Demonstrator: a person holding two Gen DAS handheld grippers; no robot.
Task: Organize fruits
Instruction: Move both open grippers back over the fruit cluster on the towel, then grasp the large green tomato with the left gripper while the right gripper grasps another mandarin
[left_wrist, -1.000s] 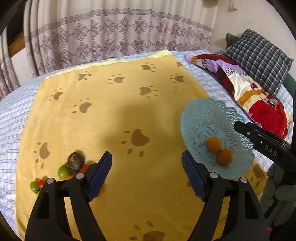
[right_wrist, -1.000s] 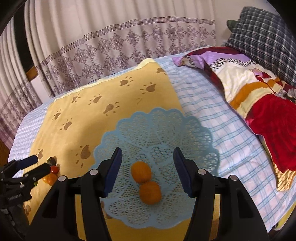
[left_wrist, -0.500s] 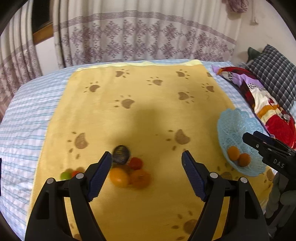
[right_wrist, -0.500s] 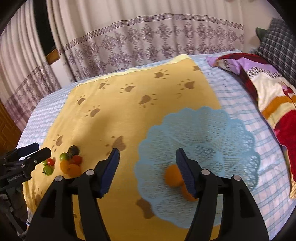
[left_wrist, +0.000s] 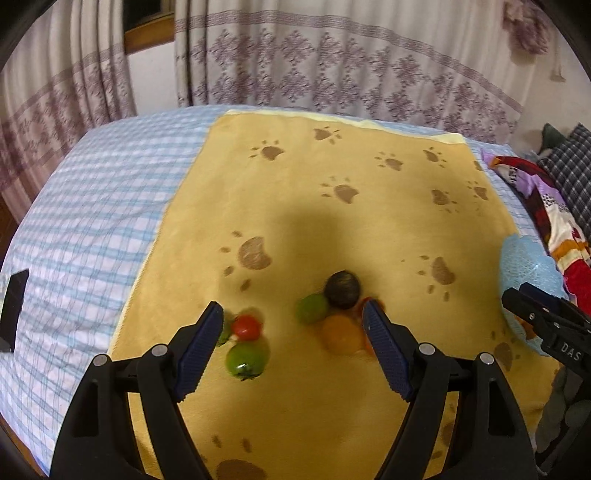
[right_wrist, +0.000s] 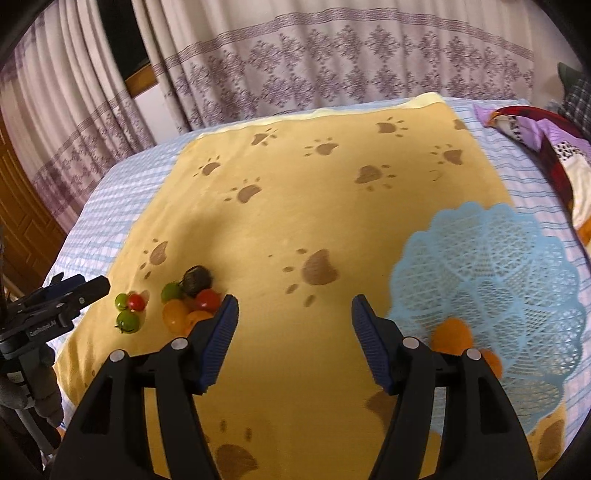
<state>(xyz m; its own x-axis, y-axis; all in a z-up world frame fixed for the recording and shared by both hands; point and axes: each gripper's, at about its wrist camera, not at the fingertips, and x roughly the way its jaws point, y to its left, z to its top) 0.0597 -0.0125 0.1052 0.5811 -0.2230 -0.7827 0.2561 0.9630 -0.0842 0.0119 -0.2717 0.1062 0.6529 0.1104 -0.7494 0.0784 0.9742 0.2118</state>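
Round glossy fruits (left_wrist: 332, 314) cluster on plush yellow blanket (left_wrist: 332, 206) near lacy plastic basket (right_wrist: 491, 266)

Your left gripper's blue pad (left_wrist: 384, 350) covers part of the red fruit (left_wrist: 369, 304) in the pile. In the right wrist view, the two oranges (right_wrist: 452, 334) in the basket (right_wrist: 498, 266) sit partly behind a finger, motion-blurred.

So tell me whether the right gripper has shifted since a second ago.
Yes. The right gripper has swung left: the blue basket, earlier centred between its jaws, now sits off its right finger, toward the fruit pile.
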